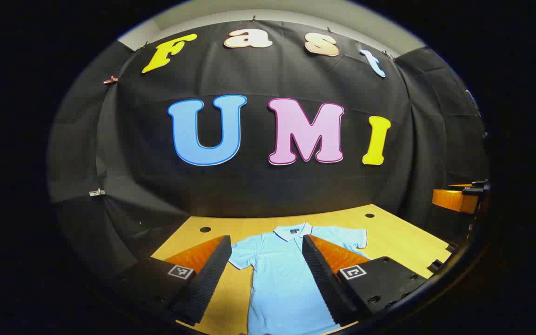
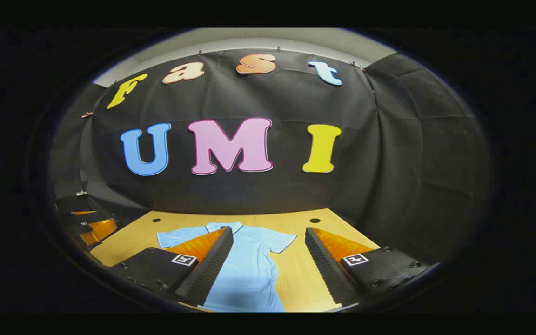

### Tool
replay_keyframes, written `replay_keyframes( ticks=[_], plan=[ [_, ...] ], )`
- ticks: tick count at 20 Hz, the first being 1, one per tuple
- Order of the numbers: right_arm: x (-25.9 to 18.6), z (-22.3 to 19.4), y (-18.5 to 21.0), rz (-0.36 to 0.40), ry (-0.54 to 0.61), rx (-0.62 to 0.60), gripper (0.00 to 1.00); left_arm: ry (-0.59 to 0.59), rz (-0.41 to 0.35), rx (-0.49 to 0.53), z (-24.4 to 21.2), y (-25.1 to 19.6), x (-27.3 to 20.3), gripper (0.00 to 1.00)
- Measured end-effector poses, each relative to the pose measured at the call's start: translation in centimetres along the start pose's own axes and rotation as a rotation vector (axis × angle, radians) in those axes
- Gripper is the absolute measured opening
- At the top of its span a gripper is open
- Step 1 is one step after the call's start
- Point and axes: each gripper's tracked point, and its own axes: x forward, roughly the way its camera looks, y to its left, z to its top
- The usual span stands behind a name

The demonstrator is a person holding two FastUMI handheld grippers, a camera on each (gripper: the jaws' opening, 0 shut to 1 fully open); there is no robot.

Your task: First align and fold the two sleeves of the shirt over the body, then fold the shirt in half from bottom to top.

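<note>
The light blue polo shirt [image 1: 279,274] lies flat and face up on the wooden table [image 1: 403,242], collar toward the far wall, both short sleeves spread out to the sides and not folded.

In the left gripper view the shirt's body runs up between the two fingers of the left gripper [image 1: 265,274], which stand wide apart and hold nothing. The collar [image 1: 292,231] sits just beyond the fingertips, slightly toward this gripper's right finger. One sleeve [image 1: 240,256] shows beside the left finger; the other sleeve [image 1: 349,237] spreads out beyond the right finger, which covers part of it. The gripper is above the cloth; whether it touches the cloth cannot be told.

In the right gripper view the shirt [image 2: 249,270] lies toward the left of the right gripper [image 2: 270,263], whose fingers are likewise spread wide with nothing between them but cloth and table. Its left finger overlaps the shirt's chest, while its right finger is over bare table [image 2: 296,274], clear of the cloth. The nearer sleeve [image 2: 283,242] ends in the gap between the fingers; the farther one [image 2: 172,237] lies past the left finger.

Two dark round holes [image 1: 205,229] mark the table's far edge.
</note>
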Motion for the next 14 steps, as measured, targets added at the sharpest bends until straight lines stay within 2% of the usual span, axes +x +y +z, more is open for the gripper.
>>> replay_keyframes(
  ticks=[14],
  plan=[
    [1.7,-0.5,-0.4,0.010,0.011,0.006,0.97,0.024,0.045,-0.005,0.0,1.0,0.5,0.98]
  ],
)
